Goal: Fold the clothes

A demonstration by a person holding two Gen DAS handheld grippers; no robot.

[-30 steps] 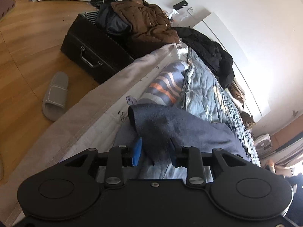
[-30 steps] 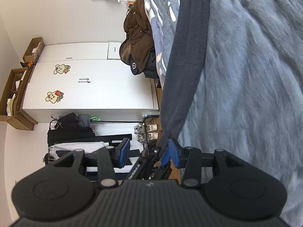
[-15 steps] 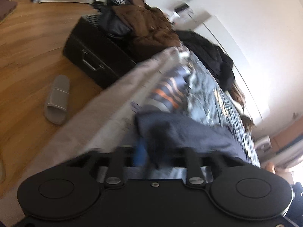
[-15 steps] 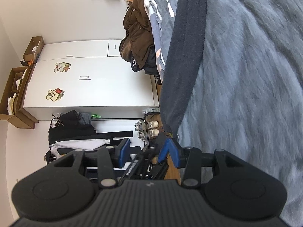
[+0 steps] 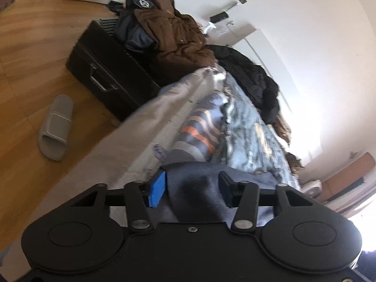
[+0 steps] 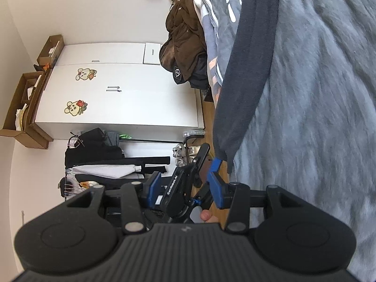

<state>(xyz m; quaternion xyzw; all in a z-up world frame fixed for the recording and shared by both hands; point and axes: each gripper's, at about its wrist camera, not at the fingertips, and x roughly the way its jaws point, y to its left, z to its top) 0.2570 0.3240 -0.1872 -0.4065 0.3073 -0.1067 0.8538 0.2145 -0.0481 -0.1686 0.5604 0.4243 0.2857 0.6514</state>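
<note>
Left claw (image 5: 190, 191) closing, wider than before

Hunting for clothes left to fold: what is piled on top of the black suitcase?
A brown jacket and a dark garment lie heaped on the black suitcase. Anything beneath them is covered.

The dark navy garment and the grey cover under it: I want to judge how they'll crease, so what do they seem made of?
The dark navy garment looks like a soft matte knit, perhaps cotton jersey or fleece: it drapes limply, without shine. The grey cover looks like brushed plush or fleece, with a visible fuzzy nap. Neither can be confirmed by sight alone.
</note>
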